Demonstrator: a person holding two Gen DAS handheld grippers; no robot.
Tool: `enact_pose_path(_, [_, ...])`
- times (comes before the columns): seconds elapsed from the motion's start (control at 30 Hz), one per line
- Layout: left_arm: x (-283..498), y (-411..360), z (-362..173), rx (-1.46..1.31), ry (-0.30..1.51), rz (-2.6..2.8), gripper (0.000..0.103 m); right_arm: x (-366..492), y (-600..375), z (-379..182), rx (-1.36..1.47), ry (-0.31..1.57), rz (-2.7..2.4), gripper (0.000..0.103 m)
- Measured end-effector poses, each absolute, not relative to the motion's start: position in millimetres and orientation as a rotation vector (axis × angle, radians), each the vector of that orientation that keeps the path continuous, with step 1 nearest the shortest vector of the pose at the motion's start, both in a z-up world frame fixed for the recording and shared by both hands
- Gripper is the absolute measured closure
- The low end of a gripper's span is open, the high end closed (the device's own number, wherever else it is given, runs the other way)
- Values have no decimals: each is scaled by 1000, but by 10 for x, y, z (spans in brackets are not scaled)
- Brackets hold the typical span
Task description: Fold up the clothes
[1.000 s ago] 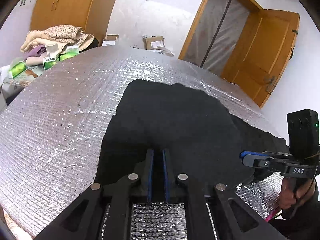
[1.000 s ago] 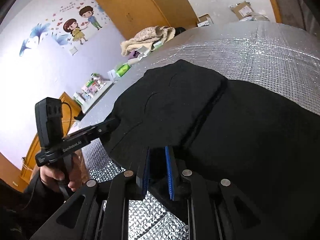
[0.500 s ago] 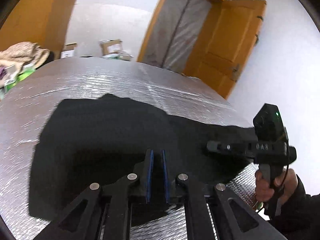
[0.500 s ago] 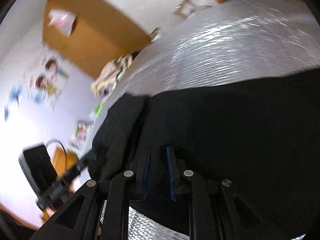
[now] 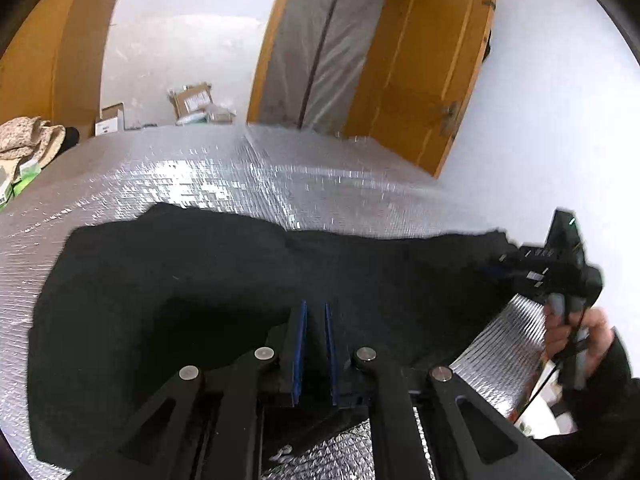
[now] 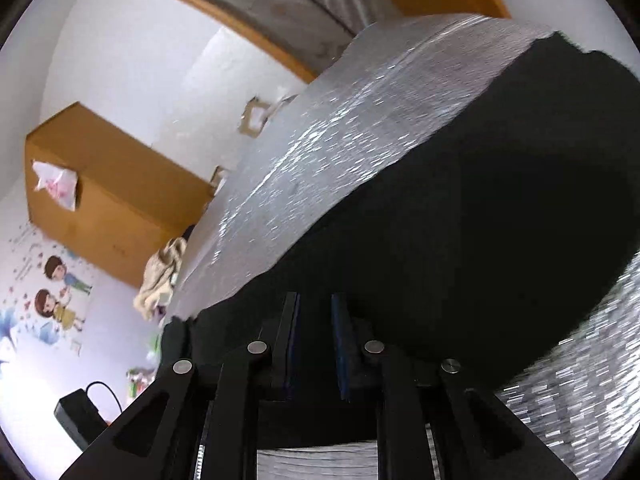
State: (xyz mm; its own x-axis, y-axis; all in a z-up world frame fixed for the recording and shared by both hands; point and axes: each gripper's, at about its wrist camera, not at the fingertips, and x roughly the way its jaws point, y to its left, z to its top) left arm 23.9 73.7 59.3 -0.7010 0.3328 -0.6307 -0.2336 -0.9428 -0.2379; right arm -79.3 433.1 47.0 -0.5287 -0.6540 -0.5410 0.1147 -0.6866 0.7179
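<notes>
A black garment (image 5: pixel 192 280) lies spread on the silver quilted surface (image 5: pixel 200 172). My left gripper (image 5: pixel 316 312) is shut on the garment's near edge, with cloth between its blue pads. My right gripper (image 6: pixel 316 308) is shut on another part of the near edge of the garment (image 6: pixel 480 220); it also shows in the left wrist view (image 5: pixel 520 264), at the garment's right end, held by a hand. The right wrist view is steeply tilted.
A wooden door (image 5: pixel 424 80) and a covered doorway (image 5: pixel 316 44) stand behind the surface. Cardboard boxes (image 5: pixel 192 100) and a pile of cloth (image 5: pixel 24 140) lie at the far left. A wooden cabinet (image 6: pixel 104 188) stands by the wall.
Both grippers have swung with the garment's edge held. The garment now stretches wide between them. The right wrist view has tilted sharply.
</notes>
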Motion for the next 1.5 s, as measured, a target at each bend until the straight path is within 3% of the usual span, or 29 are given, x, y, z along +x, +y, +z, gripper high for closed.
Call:
enact_pose_path(0.23, [198,792,559,-1051,-152,2648,94,-851,5015,518,1137,-1002,-2430,87])
enact_pose_path(0.3, [193,799,574,-1056,-152,2652,94,-856,5075,563,1123,-1024,-2460,80])
enact_pose_path(0.6, [133,830,585,-1084,-139,2653,94,-1231,4233,560,1226,-744,-2200,81])
enact_pose_path(0.87, [106,811,485,-1077,-188,2628,94,-1646,5095,635,1135,-1031,-2412,82])
enact_pose_path(1.27, [93,773,472,-1073,-220,2617,94,-943,6160,815,951,-1176,-2657,71])
enact_pose_path(1.33, [98,782,472,-1073,-219,2618,94,-859,6246,791,958,-1194,-2672,58])
enact_pose_path(1.5, [102,789,477,-1074,-212,2622,94,-809,6271,665,1082,-1164,-2631,57])
